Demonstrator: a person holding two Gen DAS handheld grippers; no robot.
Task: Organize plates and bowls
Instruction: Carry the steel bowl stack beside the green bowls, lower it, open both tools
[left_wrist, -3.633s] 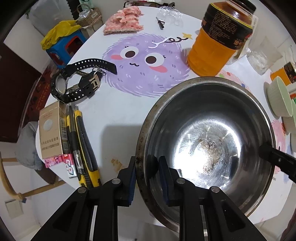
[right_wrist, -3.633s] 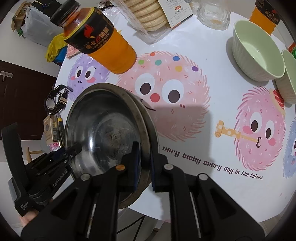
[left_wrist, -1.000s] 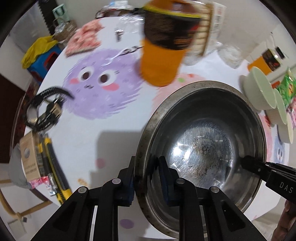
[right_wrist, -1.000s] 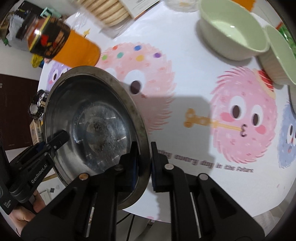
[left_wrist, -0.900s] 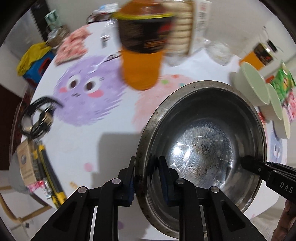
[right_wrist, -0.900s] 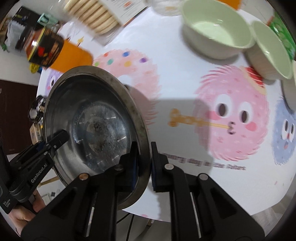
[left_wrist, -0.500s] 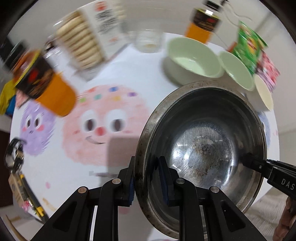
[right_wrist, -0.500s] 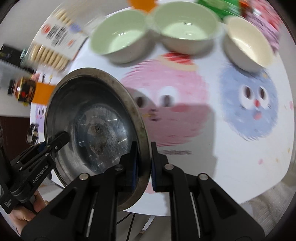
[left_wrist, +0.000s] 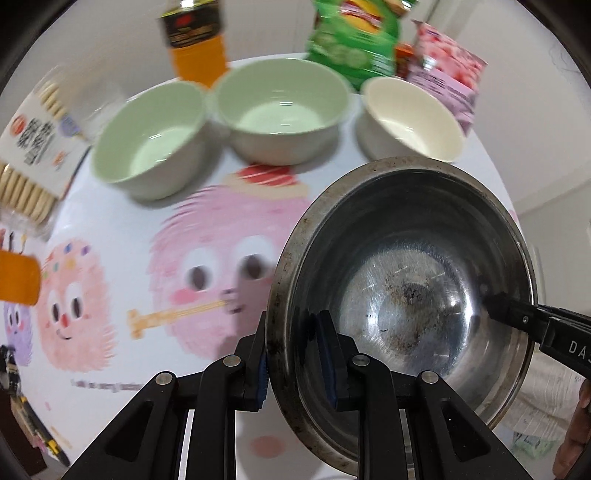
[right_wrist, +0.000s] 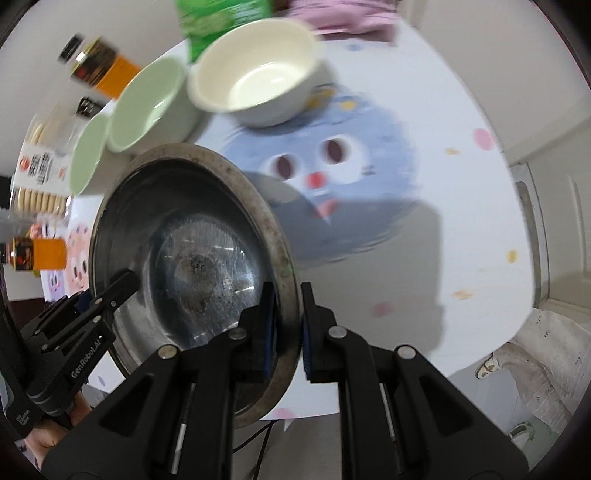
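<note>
Round stainless-steel basin: held above desk edge
Left gripper: clamped on its rim
Right gripper: clamped on opposite rim

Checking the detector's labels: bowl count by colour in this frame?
Pale green bowls: 2, left and middle
Cream bowl: 1
Steel bowl: 1, held at opposite rims by the left tool and right tool
Total: 4
</note>
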